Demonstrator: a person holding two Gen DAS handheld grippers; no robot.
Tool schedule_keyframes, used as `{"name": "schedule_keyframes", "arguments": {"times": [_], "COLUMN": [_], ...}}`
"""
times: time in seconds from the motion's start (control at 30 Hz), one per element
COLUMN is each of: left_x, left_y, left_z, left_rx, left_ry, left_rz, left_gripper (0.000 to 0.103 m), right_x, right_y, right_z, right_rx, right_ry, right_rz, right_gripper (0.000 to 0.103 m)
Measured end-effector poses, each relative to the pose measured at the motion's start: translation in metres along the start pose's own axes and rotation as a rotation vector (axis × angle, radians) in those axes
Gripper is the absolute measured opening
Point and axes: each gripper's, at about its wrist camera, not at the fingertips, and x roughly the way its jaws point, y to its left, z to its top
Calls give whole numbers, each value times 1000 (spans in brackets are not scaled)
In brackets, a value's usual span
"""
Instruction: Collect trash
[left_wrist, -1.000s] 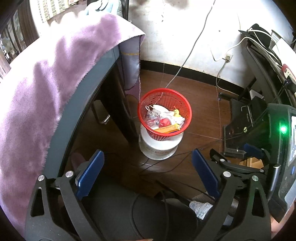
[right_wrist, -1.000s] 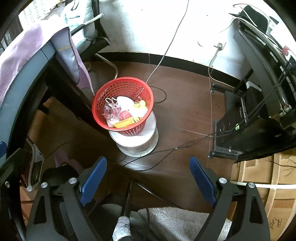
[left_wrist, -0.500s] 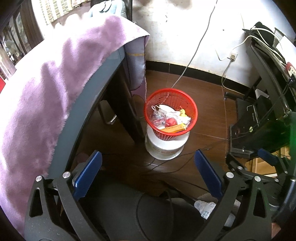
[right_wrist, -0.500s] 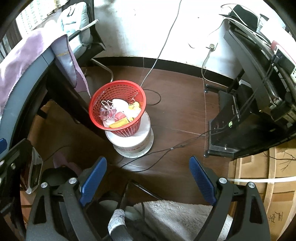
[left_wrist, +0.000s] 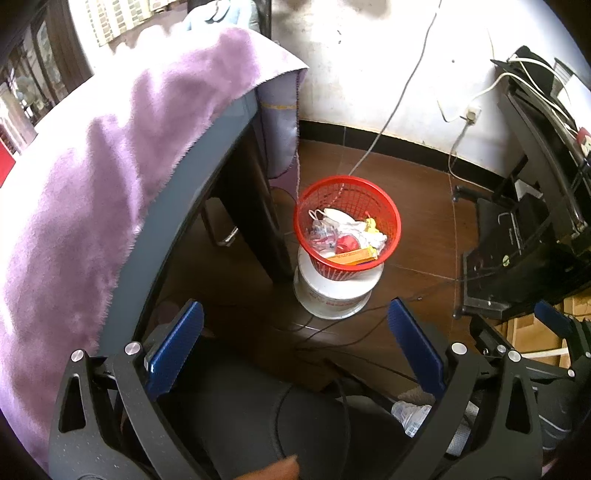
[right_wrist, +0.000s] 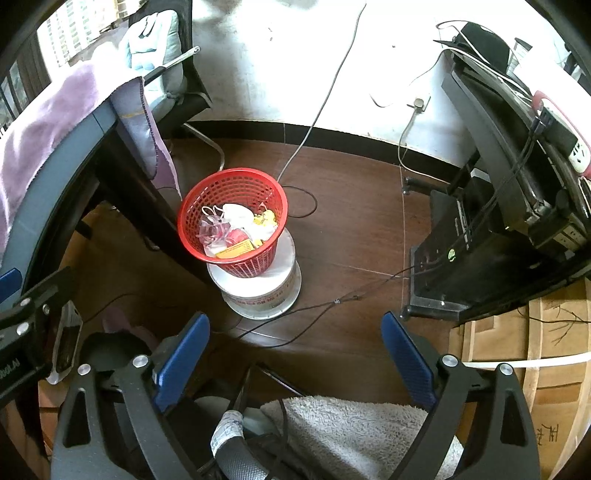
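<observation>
Both the left gripper and the right gripper gape wide, empty, above the trash-filled red plastic mesh basket atop a white bucket.

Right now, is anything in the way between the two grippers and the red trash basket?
Nothing visible blocks it. The left gripper and right gripper are both open and empty, and only bare floor with thin cables lies before the red basket.

The left gripper hangs with its blue-padded fingers spread wide, nothing between them. The right gripper is likewise wide apart and empty, its pads angled outward, pointing forward and down.
</observation>
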Motion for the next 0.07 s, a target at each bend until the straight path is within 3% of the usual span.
{"name": "schedule_keyframes", "arguments": {"times": [0.07], "left_x": [1], "left_y": [2], "left_z": [1], "left_rx": [-9], "left_ry": [5], "left_rz": [-3], "left_gripper": [96], "right_x": [0], "right_y": [1], "right_z": [0], "right_rx": [-2], "right_ry": [-2], "right_rz": [0], "right_gripper": [93]}}
